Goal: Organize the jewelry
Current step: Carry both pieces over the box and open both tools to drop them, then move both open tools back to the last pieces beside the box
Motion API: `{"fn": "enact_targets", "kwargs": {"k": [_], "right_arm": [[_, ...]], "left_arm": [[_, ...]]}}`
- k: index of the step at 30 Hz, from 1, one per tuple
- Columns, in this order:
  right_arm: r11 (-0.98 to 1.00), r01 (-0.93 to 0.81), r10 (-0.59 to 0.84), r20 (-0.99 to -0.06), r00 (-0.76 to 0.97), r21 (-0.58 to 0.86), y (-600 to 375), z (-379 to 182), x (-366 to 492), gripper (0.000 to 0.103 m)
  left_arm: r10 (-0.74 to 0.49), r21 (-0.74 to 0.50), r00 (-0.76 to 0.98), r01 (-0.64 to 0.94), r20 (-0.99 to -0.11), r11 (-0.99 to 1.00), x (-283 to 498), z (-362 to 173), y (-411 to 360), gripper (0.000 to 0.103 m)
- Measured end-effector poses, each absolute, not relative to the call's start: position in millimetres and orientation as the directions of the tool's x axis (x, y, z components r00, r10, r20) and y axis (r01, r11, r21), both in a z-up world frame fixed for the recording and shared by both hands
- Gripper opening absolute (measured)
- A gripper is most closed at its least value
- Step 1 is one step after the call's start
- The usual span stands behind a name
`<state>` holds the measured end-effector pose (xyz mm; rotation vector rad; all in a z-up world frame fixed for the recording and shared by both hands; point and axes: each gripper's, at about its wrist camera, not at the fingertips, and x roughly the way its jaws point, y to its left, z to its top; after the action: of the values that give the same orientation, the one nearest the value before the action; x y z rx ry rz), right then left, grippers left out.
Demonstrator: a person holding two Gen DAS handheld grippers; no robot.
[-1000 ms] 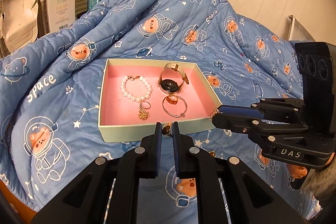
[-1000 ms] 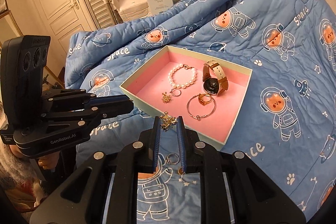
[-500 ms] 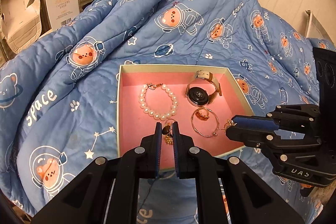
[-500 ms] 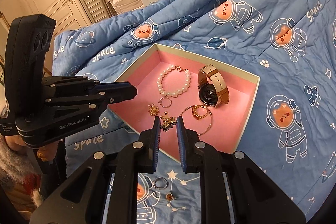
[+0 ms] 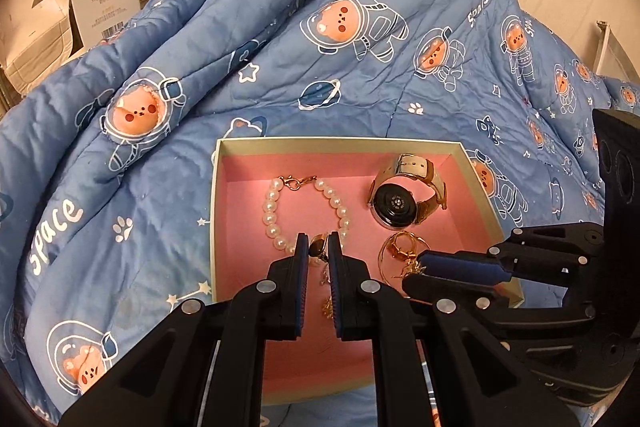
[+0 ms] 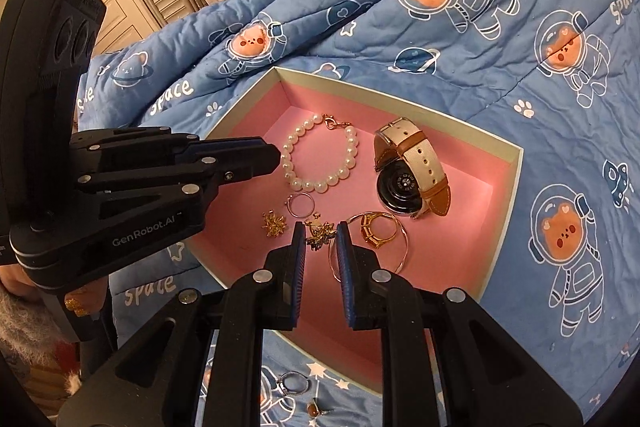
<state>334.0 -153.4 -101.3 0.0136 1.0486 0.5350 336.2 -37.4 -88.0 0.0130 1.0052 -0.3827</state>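
Pink lining covers the floor of the open jewelry box (image 5: 476, 183), which sits on a blue quilt (image 5: 200, 131) spread over a bed. The left gripper (image 5: 319, 242) is clamped on a small amber earring (image 5: 318, 247) above the box's near half, and the right gripper (image 6: 319, 231) is clamped on a gold flower earring (image 6: 320, 233) just beside the bangle (image 6: 400, 251). In the box, the pearl bracelet (image 5: 276, 223) lies with its clasp toward twelve o'clock in the left wrist view, and the watch (image 5: 396, 205) rests case-back up, its strap arching from the case toward one o'clock. From the right wrist camera the strap's long axis runs from eleven to five o'clock. That view alone shows a second gold flower earring (image 6: 274, 225) and a thin ring (image 6: 300, 205) on the lining at the left gripper's side, plus a silver ring (image 6: 294, 383) and an amber stud (image 6: 314, 409) outside the box on the quilt at six o'clock. A gold ring (image 6: 374, 231) lies inside the bangle.
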Motion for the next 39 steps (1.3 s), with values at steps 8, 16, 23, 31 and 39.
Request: {"fn": "enact_targets", "kwargs": {"k": [8,16,23,31,39], "right_arm": [[0.876,-0.402,0.416,-0.838,0.353,0.265,-149.1,-112.0,341.1,0.017],[0.882,-0.398,0.397,-0.852,0.341,0.252,-146.3,-116.5,344.8,0.017],[0.875,-0.408,0.408,-0.848,0.337,0.260,-144.5,-116.5,344.4,0.017],[0.869,-0.422,0.421,-0.833,0.359,0.258,-143.0,-111.5,339.2,0.021],[0.877,-0.414,0.428,-0.785,0.448,0.242,-156.7,-88.4,316.3,0.044]], "left_arm": [[-0.274,-0.129,0.452,0.325,-0.849,0.937,352.4,-98.0,-52.4,0.010],[-0.270,-0.130,0.443,0.321,-0.855,0.938,356.1,-103.4,-53.5,0.010],[-0.288,-0.152,0.460,0.309,-0.840,0.939,354.5,-98.2,-48.6,0.020],[-0.327,-0.190,0.513,0.301,-0.794,0.935,348.4,-76.0,-40.7,0.040],[-0.314,-0.215,0.624,0.230,-0.716,0.949,325.6,-49.4,-10.8,0.081]]}}
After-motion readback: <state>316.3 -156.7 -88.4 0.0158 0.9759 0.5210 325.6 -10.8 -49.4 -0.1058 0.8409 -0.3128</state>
